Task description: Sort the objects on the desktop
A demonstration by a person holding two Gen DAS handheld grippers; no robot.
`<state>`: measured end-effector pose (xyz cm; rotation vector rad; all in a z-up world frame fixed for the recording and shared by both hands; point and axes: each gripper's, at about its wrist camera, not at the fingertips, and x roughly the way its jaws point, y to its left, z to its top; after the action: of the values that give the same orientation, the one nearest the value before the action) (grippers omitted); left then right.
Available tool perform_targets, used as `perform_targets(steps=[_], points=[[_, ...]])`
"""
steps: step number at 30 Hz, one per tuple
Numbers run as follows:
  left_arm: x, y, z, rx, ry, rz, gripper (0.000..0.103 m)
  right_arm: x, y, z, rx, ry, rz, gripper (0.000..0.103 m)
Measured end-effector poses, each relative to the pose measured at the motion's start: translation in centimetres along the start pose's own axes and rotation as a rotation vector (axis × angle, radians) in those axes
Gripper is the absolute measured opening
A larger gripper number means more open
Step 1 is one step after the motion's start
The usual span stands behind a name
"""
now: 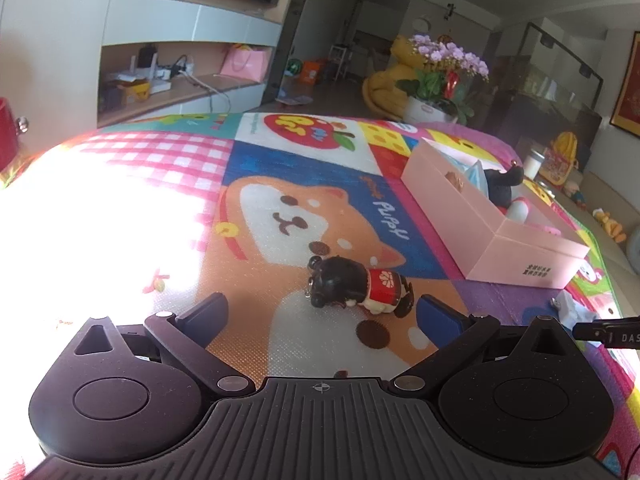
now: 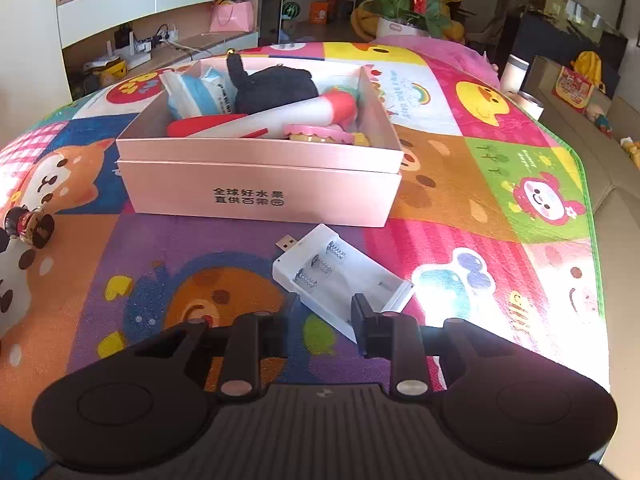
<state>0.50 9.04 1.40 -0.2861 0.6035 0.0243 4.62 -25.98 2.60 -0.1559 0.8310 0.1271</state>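
Presently the right hand-held gripper (image 2: 324,322) is being held partly open, gripping nothing, just behind the white battery case (image 2: 340,276) lying on the mat (image 2: 440,184), apparently awaiting pickup. Its long axis is running diagonally, its USB plug pointing away toward the pink box (image 2: 260,188), where sorted toys are being collected.

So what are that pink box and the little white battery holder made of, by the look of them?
Pink box: likely stiff cardboard with a matte, faintly pearly finish; thin straight walls, crisp folded edges, printed lettering.
White battery holder: apparently moulded plastic, smooth and slightly glossy, with bare metal coil springs and a USB plug.
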Motion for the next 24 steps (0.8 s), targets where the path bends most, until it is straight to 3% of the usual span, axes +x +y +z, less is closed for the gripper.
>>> perform_targets(steps=[3, 9, 13, 15, 20, 24], points=[[0.3, -0.8, 0.0, 0.044, 0.018, 0.01, 0.103, -0.2, -1.3, -0.5, 0.05, -0.019, 0.015, 0.061], [1.7, -3.7, 0.1, 0.158, 0.068, 0.011, 0.103, -0.2, -2.3, -0.5, 0.145, -0.06, 0.002, 0.068], [2.9, -5.0, 0.4, 0.181, 0.078, -0.001, 0.103, -1.2, -2.6, -1.2, 0.182, -0.105, 0.014, 0.073], [3.4, -5.5, 0.6, 0.197, 0.083, -0.032, 0.103, -2.0, -2.5, -2.0, 0.172, -0.132, 0.018, 0.081], [3.4, -8.1, 0.4, 0.344, 0.064, -0.154, 0.103, -3.6, -1.8, -4.1, 0.126, -0.215, 0.013, 0.089], [3.4, -8.7, 0.6, 0.335, 0.044, -0.092, 0.103, -3.8, -1.1, -5.0, 0.124, -0.244, 0.015, 0.093]])
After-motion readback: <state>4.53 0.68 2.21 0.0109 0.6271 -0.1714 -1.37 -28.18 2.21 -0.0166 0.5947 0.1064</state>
